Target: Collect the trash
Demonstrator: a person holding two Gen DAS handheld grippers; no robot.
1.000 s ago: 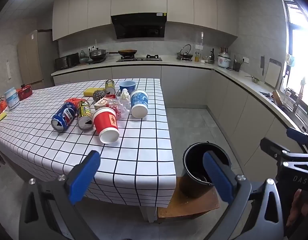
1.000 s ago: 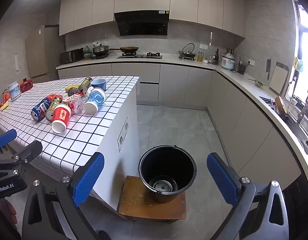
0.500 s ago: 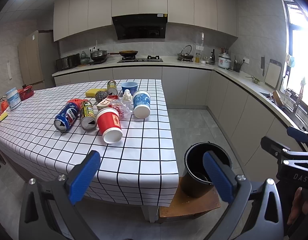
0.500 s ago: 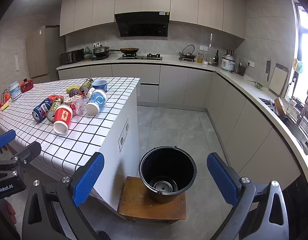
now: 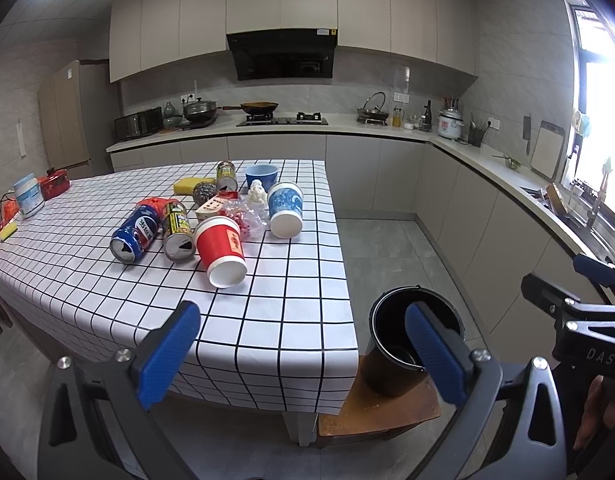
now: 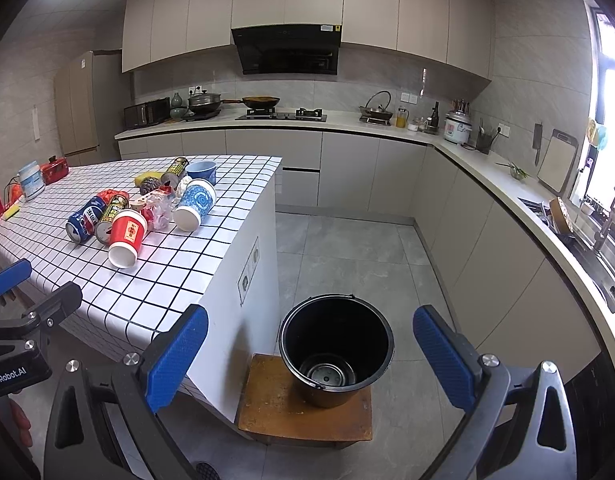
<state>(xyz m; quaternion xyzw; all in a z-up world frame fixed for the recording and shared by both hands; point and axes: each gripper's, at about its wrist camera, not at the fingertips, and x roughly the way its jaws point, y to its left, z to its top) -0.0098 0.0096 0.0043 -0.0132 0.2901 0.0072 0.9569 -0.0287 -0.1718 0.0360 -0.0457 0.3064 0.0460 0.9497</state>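
Where the checked surface carries it, the trash lies clustered: a red cup on its side, two cans and a blue cup. A black bucket stands on a wooden stool beside it. The left gripper and right gripper both gape wide, holding nothing.

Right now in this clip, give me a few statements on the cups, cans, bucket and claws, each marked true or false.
1. The red cup lies on its side on the checked table. True.
2. The black bucket is full of cans. False: it holds no cans.
3. The bucket stands on a wooden stool. True.
4. The left claw grips the Pepsi can. False: it is open and holds nothing.
5. The right claw is shut. False: it is open.
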